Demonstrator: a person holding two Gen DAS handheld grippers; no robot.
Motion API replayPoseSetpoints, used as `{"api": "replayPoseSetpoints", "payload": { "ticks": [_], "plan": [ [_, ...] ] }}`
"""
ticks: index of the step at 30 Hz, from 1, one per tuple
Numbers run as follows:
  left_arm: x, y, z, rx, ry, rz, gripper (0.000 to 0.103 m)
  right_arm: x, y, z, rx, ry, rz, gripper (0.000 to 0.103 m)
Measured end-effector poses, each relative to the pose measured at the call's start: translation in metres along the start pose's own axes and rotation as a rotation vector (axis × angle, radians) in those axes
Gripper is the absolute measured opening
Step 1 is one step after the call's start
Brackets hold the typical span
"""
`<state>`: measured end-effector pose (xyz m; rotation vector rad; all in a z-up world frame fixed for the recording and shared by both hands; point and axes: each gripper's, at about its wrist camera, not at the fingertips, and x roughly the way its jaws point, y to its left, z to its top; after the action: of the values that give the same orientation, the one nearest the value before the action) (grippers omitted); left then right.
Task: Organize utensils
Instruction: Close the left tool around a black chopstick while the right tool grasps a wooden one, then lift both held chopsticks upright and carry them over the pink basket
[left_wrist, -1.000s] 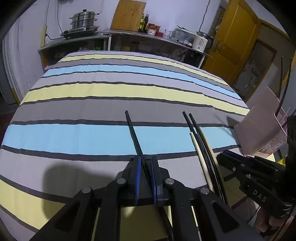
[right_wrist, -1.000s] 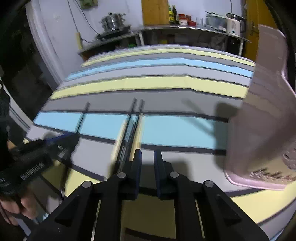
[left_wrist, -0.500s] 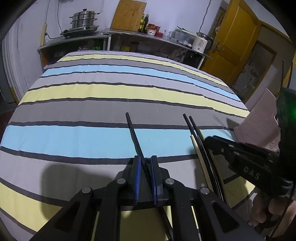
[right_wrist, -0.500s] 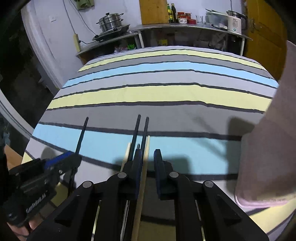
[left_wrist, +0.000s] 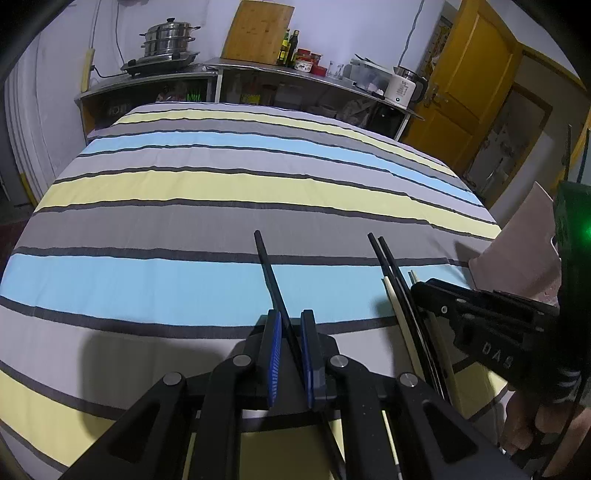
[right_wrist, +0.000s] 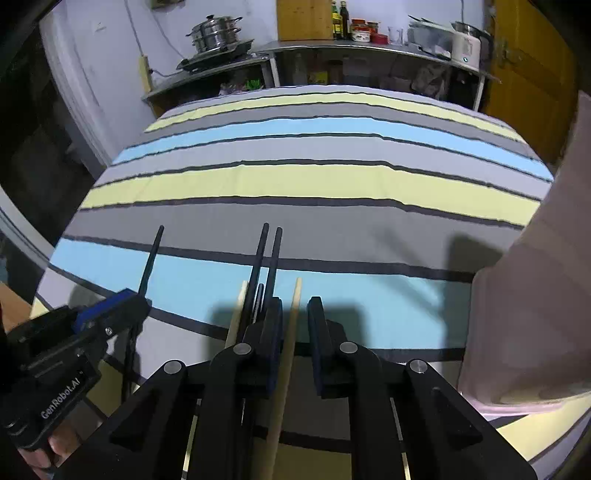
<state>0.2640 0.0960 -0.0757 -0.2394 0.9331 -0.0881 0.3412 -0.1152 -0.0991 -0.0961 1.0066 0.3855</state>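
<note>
Several chopsticks lie on the striped cloth. A single black chopstick (left_wrist: 271, 275) runs between the jaws of my left gripper (left_wrist: 291, 325), which stand a small gap apart and do not clamp it. A bundle of black chopsticks (right_wrist: 264, 258) and pale wooden ones lies under my right gripper (right_wrist: 294, 314). One pale chopstick (right_wrist: 293, 314) passes between its open jaws, untouched. The right gripper also shows in the left wrist view (left_wrist: 480, 317), over the bundle (left_wrist: 388, 266). The left gripper shows in the right wrist view (right_wrist: 110, 310).
A pink utensil basket (right_wrist: 535, 277) stands at the right edge of the table, also in the left wrist view (left_wrist: 524, 240). A counter with a steamer pot (left_wrist: 168, 40), bottles and a kettle (left_wrist: 404, 86) runs along the back wall. A yellow door (left_wrist: 476, 88) is at right.
My right gripper has moved left from beside the basket to over the chopstick bundle, with a pale chopstick now between its jaws. The left gripper has stayed put.
</note>
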Motion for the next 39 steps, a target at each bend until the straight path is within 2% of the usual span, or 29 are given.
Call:
{"api": "replayPoseSetpoints", "payload": {
  "ticks": [4,6,13,19,26,39],
  "plan": [
    [0.005,-0.001,0.007,0.011,0.016,0.004,0.01,-0.001,0.001,-0.002,-0.017,0.0,-0.01,0.012],
    [0.009,-0.001,0.011,0.007,0.023,0.001,0.01,-0.001,0.001,-0.002,-0.019,0.001,-0.016,0.008],
    [0.018,0.002,0.024,-0.002,0.042,-0.012,0.007,-0.006,-0.001,-0.003,-0.005,0.009,0.014,0.005],
    [0.008,0.006,0.025,-0.04,0.043,-0.039,0.006,-0.032,0.003,-0.004,-0.015,-0.039,0.046,0.005],
    [-0.039,-0.003,0.03,-0.03,-0.017,-0.08,0.005,-0.077,0.006,-0.005,-0.016,-0.119,0.082,0.005],
    [-0.141,-0.04,0.033,0.061,-0.122,-0.172,0.004,-0.165,-0.008,-0.023,0.018,-0.262,0.098,0.005]
  ]
}}
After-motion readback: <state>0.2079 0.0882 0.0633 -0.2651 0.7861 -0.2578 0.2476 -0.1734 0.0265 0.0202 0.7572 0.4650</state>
